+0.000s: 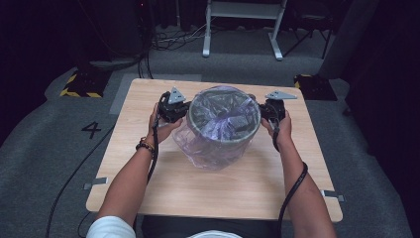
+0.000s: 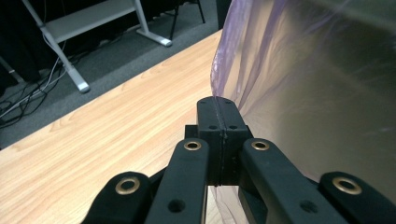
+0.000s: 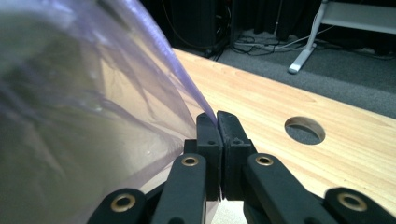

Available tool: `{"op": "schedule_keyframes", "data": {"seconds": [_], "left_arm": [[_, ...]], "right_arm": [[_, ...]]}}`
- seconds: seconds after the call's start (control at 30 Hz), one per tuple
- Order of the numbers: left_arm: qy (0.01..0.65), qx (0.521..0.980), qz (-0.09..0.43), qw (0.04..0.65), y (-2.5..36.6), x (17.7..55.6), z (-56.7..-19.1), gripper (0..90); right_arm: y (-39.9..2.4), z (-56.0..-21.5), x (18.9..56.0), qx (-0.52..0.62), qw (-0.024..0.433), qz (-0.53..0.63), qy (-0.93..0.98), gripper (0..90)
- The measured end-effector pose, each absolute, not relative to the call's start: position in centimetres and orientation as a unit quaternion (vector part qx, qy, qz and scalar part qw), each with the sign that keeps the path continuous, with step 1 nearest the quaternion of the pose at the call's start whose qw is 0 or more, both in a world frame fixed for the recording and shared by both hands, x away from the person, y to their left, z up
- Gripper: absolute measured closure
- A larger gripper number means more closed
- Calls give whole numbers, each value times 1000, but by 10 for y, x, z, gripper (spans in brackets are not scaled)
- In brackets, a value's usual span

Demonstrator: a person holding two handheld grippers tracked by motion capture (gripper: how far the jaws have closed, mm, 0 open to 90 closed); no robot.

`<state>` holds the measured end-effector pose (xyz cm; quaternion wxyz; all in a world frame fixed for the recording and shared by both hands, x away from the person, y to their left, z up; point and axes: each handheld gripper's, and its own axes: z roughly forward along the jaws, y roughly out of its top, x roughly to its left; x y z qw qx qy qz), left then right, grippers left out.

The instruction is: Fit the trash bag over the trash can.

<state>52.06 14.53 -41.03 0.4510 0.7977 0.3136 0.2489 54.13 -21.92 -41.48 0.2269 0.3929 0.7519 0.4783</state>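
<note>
A round grey bin (image 1: 224, 115) stands in the middle of the wooden table (image 1: 208, 191), lined with a thin translucent purple bag (image 1: 205, 151) that hangs down over its outside. My left gripper (image 1: 184, 110) is at the bin's left rim, shut on a fold of the bag (image 2: 303, 84); its black jaws meet on the film in the left gripper view (image 2: 217, 106). At the right rim my right gripper (image 1: 263, 112) is shut too, pinching the bag's edge (image 3: 93, 93) between its jaws (image 3: 217, 120). Both hands hold level with the rim.
A round hole (image 3: 305, 129) is cut in the table beyond the right gripper. A white desk frame (image 1: 242, 27) and loose cables (image 1: 173, 39) lie on the grey carpet behind the table. Black-and-yellow striped bases (image 1: 79, 84) stand off the far corners.
</note>
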Motion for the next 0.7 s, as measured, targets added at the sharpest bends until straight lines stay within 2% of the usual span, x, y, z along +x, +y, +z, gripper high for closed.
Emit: {"op": "schedule_keyframes", "data": {"seconds": [0.27,0.33,0.5,0.6,0.7], "left_arm": [[320,812,241,425,154,518,-423,900],[318,814,247,418,158,512,-427,897],[315,811,257,421,167,499,-426,843],[315,806,258,430,176,490,-423,760],[324,799,259,436,187,482,-419,574]], "right_arm": [[-225,-428,539,401,215,463,760,881],[-230,-429,535,403,214,465,759,856],[-238,-426,525,390,224,471,759,809],[-243,-424,518,384,231,472,759,667],[-249,-420,510,375,240,472,761,564]]}}
